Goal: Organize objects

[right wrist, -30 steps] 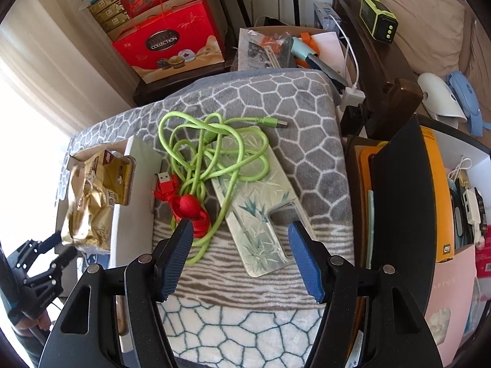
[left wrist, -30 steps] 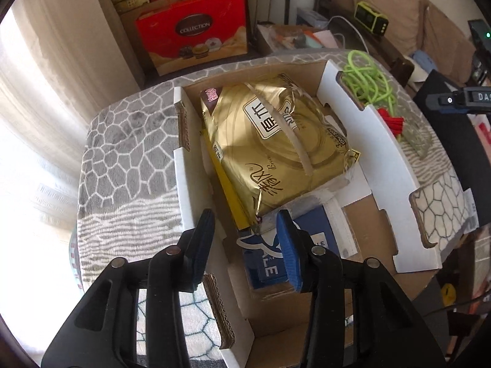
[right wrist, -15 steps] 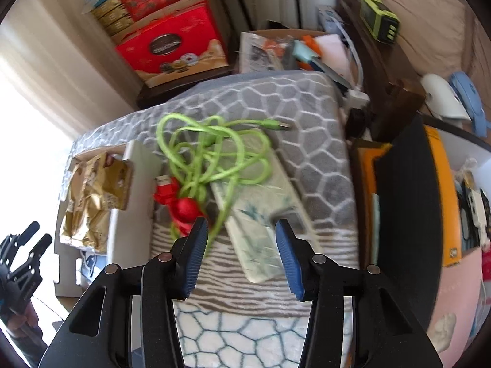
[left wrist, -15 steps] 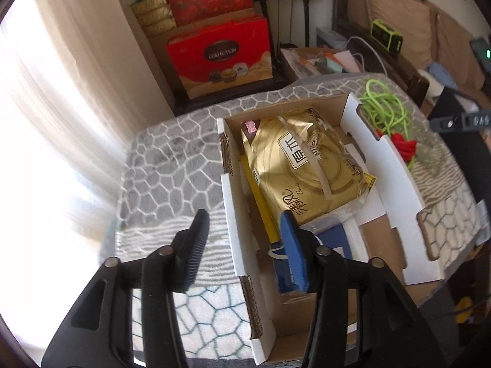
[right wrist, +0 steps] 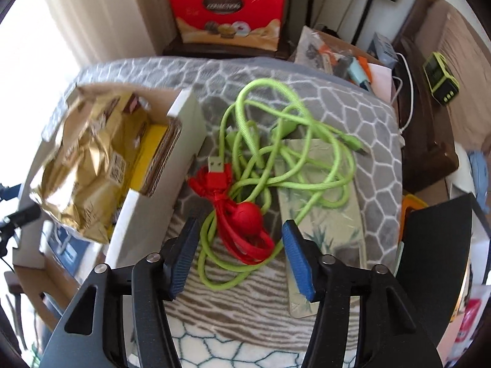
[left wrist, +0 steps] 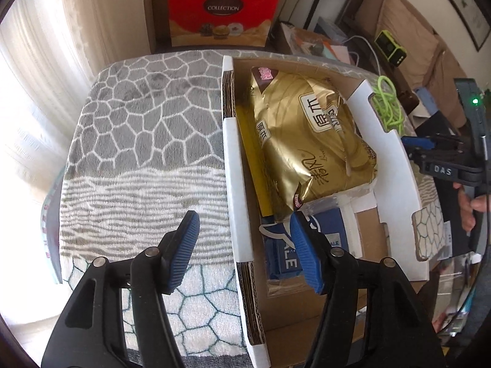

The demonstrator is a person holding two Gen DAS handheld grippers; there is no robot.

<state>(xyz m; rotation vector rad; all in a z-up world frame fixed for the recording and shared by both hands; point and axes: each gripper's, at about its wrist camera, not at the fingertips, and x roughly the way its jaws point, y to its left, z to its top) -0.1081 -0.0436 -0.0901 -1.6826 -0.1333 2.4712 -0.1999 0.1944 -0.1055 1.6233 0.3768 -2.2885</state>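
Observation:
A cardboard box [left wrist: 234,178] with white flaps stands on the patterned blanket and holds a gold packet [left wrist: 307,141], a yellow item and a blue box [left wrist: 285,260]. My left gripper [left wrist: 245,245] straddles the box's left wall, one finger over the blanket and one inside. Its jaws are opening and the pads press on nothing. To the right of the box lie a tangled green cable [right wrist: 276,153], a red cable [right wrist: 242,217] and a bamboo-print phone case [right wrist: 325,224]. My right gripper [right wrist: 239,257] hangs just over the red cable. Its jaws are closing around it with the pads clear of it.
A red gift bag [left wrist: 224,15] stands behind the table. Clutter and a green device [right wrist: 442,82] sit at the back right. A black panel [right wrist: 435,245] rises close on the right. The grey blanket [left wrist: 138,122] spreads left of the box. A hand [left wrist: 469,208] holds the right gripper.
The left gripper slid left across the box and its jaws widened, so it now straddles the left wall. The right gripper rolled, came down toward the cables, and its jaws narrowed.

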